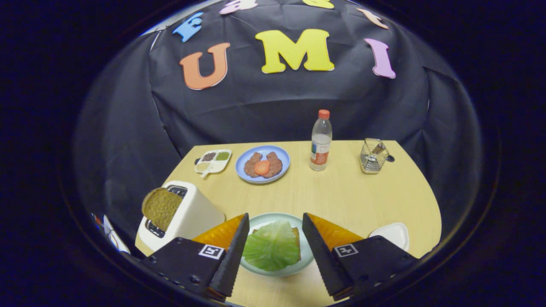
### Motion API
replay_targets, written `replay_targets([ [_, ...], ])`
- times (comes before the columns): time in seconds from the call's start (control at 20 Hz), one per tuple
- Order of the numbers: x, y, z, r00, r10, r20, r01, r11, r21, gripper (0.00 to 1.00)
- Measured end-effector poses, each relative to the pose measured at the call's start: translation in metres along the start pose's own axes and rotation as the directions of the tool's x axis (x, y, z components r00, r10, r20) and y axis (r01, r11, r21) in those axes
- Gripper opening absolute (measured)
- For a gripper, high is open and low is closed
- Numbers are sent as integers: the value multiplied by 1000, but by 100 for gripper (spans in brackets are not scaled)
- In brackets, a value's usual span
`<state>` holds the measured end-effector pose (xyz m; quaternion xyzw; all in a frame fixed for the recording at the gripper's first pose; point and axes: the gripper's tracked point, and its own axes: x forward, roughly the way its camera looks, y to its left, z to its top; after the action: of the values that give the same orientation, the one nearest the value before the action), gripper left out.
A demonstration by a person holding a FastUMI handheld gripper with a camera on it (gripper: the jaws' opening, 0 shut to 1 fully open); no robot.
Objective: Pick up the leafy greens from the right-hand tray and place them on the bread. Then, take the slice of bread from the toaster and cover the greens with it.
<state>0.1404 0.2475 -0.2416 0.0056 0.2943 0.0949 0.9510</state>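
The leafy green point(271, 247) lies spread over a slice of bread point(296, 238) on a pale green plate point(273, 218), and only the bread's right edge peeks out. My gripper point(275, 221) hangs open above that plate, one finger on each side of the greens, holding nothing. To the left of the fingers stands a white toaster point(187, 217) with a brown slice of bread point(161, 208) sticking up out of its slot. A white tray point(391, 233) sits just right of the right finger, with nothing visible on it.
At the back of the wooden table point(341, 196) are a blue plate point(263, 164) with two brown patties and a tomato slice, a small compartment dish point(213, 161), a plastic bottle point(320, 140) with an orange cap and a wire basket point(373, 157).
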Motion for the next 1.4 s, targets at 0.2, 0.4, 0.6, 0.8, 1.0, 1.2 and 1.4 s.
replay_targets([
  [0.2,-41,20,9,999,-3,42,3,1000,0,88],
  [0.4,-72,51,22,996,4,85,-4,1000,-4,95],
  [0.6,-83,90,32,990,9,141,0,998,-60,95],
  [0.8,-77,139,31,988,35,153,-18,993,-113,95],
  [1.0,-59,178,29,980,16,198,7,994,-111,95],
  [1.2,-28,212,10,982,-18,191,44,990,-136,95],
  [1.4,6,235,-18,993,-40,108,53,991,-126,89],
])
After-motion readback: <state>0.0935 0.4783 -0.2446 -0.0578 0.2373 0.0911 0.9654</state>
